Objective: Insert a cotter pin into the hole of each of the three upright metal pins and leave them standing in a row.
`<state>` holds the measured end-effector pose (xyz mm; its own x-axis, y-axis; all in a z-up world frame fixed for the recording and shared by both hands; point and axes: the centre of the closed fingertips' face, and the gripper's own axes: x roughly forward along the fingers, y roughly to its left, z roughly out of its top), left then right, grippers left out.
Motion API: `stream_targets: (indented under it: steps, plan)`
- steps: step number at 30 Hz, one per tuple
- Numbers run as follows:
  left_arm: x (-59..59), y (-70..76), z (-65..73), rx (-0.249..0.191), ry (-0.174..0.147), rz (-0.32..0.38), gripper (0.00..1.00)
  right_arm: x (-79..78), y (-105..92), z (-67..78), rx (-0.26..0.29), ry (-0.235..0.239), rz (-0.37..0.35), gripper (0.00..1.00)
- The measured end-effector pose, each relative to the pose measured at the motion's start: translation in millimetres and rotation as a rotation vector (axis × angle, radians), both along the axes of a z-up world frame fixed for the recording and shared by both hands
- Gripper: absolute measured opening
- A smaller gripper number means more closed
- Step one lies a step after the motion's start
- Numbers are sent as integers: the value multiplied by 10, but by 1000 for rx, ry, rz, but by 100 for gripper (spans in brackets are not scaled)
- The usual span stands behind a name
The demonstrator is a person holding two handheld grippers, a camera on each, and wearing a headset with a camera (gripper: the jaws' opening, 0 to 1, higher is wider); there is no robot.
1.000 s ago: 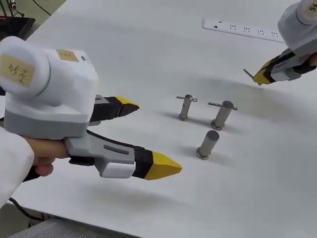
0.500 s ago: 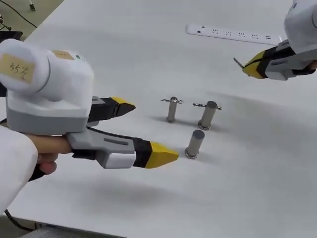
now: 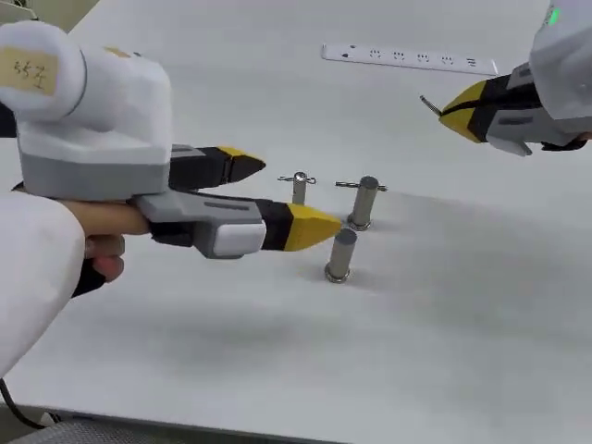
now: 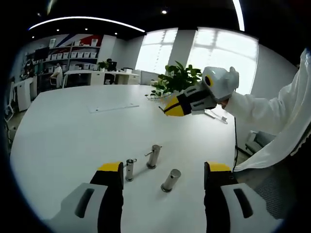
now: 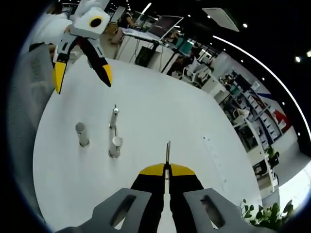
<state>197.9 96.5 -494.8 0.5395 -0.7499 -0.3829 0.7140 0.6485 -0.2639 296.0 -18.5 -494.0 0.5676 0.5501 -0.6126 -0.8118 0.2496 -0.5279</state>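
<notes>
Steel pins point(image 3: 363, 203) on your surface point(image 3: 277, 370), two cottered.
Left tongs point(image 4: 164, 169) gape open beside the bare pin point(image 3: 340, 256); right tongs point(image 5: 166, 170), well beyond it, pinch a cotter pin point(image 5: 168, 153).

Head view: I looked down, near, at the pins point(image 3: 341, 254).
Gripper views: mine faced them from opposite sides.

Left gripper point(image 3: 296, 197): held level by the left hand point(image 3: 100, 242) in a white sleeve point(image 3: 32, 277), jaws spread wide apart. Right gripper point(image 3: 446, 113): raised ahead of and across from the left, jaws closed together, pinching a cotter pin point(image 5: 168, 153) that projects beyond the tips.
</notes>
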Motion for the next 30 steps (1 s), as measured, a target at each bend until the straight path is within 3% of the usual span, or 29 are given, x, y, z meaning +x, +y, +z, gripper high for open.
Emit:
stream_targets:
  steps: [6, 9, 17, 30]
  plan:
    - [58, -105, 91, -12, -19, -8, 59, -141, 24, 72, 13, -39, 9, 0]
    - [72, -163, 120, -17, -24, -19, 56, -205, 45, 129, 1, -102, 6, 0]
    - [126, -340, 196, -41, -27, -44, 49, -394, 129, 93, -4, -142, 23, 0]
    - [174, -610, 260, -121, 12, -78, 31, -716, 314, 110, -13, -177, 88, 0]
